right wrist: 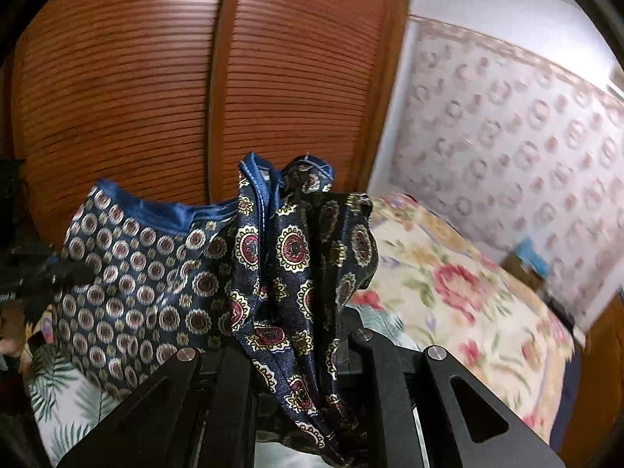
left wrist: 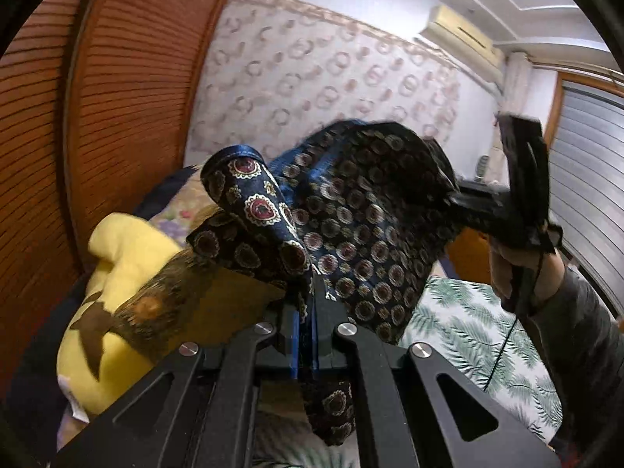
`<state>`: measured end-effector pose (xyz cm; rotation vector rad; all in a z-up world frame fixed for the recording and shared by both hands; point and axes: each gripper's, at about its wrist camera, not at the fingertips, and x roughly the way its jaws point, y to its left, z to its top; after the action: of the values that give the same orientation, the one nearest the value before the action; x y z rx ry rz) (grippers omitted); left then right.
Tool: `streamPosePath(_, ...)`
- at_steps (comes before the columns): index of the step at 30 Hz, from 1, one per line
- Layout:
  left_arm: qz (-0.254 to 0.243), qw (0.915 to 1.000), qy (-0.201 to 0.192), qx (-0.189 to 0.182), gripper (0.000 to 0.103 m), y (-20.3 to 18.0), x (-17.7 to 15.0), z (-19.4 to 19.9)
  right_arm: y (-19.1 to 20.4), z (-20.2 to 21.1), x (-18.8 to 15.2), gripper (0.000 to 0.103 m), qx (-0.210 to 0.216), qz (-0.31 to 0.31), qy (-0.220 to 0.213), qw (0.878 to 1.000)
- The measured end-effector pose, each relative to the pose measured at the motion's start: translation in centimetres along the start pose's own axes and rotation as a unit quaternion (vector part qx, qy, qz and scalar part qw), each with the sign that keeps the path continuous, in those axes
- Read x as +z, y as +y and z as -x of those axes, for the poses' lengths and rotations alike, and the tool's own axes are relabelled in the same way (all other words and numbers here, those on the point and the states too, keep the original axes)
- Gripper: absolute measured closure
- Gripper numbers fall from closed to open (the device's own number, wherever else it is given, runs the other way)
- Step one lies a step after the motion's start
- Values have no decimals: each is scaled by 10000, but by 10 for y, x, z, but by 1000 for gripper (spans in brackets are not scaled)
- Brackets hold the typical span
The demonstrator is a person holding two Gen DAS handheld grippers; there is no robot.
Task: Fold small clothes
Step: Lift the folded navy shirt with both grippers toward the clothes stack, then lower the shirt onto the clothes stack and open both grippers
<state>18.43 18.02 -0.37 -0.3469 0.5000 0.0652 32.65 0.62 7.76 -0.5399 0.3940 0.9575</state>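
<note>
A navy garment (left wrist: 351,214) with a round medallion print and a blue hem hangs in the air, stretched between both grippers. My left gripper (left wrist: 310,292) is shut on one bunched edge of it, and folds of cloth stand up over the fingers. In the left wrist view my right gripper (left wrist: 452,195) grips the far end, with a person's hand (left wrist: 507,269) on its handle. In the right wrist view the garment (right wrist: 156,273) drapes over my right gripper (right wrist: 308,312) and hides its fingertips. The left gripper (right wrist: 58,273) shows blurred at the left edge.
Louvred wooden wardrobe doors (right wrist: 156,78) stand close behind. A yellow cushion with a fish print (left wrist: 128,273) lies at the left. Below are a palm-leaf sheet (left wrist: 468,331) and floral bedding (right wrist: 448,273). An air conditioner (left wrist: 464,31) hangs on the wallpapered wall.
</note>
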Motion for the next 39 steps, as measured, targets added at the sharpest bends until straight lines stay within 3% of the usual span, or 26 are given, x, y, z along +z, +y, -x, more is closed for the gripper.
streamPosePath(11, 215, 9990, 43, 383, 98, 33, -24, -5, 12, -115, 32, 93, 328, 630, 190, 9973)
streamPosePath(16, 190, 9979, 178, 585, 97, 40, -30, -5, 11, -151, 40, 88, 239, 457, 495, 9974)
streamPosePath(18, 140, 9976, 162, 658, 90, 39, -29, -2, -1, -159, 39, 67, 142, 272, 552, 9980)
streamPosePath(21, 26, 9977, -7, 679, 76, 37, -26, 7, -16, -168, 46, 52, 7, -104, 396, 9992)
streamPosePath(28, -199, 9966, -382, 703, 23, 30, -13, 14, -38, -151, 53, 49, -472, -570, -310, 9968)
streamPosePath(33, -309, 9962, -303, 749, 23, 28, -13, 6, -27, -144, 40, 49, -176, -465, -358, 9981)
streamPosePath(36, -425, 9939, -299, 974, 23, 23, -12, 3, -31, -145, 27, 49, 358, -601, -198, 9974)
streamPosePath(39, -561, 9921, -202, 1106, 23, 21, -13, -5, -42, -166, 18, 49, 625, -730, 89, 9953)
